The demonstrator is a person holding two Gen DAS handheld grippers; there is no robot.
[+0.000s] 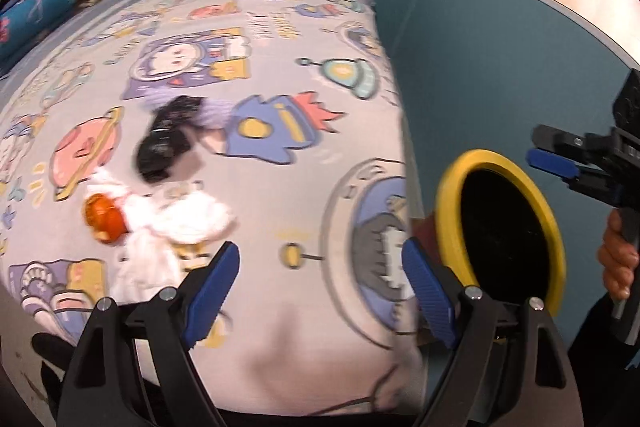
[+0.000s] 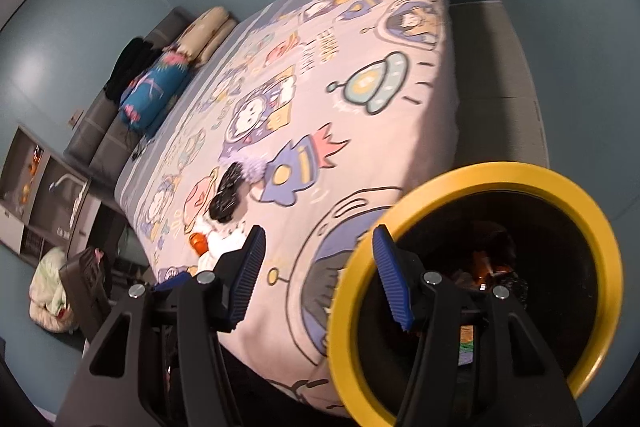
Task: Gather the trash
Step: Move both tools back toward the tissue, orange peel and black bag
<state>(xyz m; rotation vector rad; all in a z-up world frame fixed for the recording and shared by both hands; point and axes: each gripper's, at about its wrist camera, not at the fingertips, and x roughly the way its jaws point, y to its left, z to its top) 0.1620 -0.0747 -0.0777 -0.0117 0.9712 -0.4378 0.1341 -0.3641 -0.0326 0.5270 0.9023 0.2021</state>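
Note:
On the cartoon-print bed sheet [image 1: 280, 187] lie a crumpled black bag [image 1: 164, 143], an orange wrapper [image 1: 102, 219] and white tissue [image 1: 176, 223]. My left gripper [image 1: 320, 283] is open over the sheet, to the right of the tissue, with nothing between its fingers. A black bin with a yellow rim [image 1: 452, 187] stands at the bed's right side. In the right wrist view my right gripper [image 2: 320, 275] is open and empty at the bin's rim [image 2: 520, 175], and trash [image 2: 484, 267] shows inside. The black bag [image 2: 228, 199] and tissue [image 2: 224, 243] lie beyond its left finger.
A hand [image 1: 616, 259] holds the right gripper [image 1: 540, 149] beyond the bin. A fuzzy purple item [image 1: 216, 111] touches the black bag. Folded bedding [image 2: 208, 31] and a blue pillow [image 2: 156, 91] sit at the bed's head. Shelving [image 2: 44, 195] and a pale bundle [image 2: 48, 291] are on the floor side.

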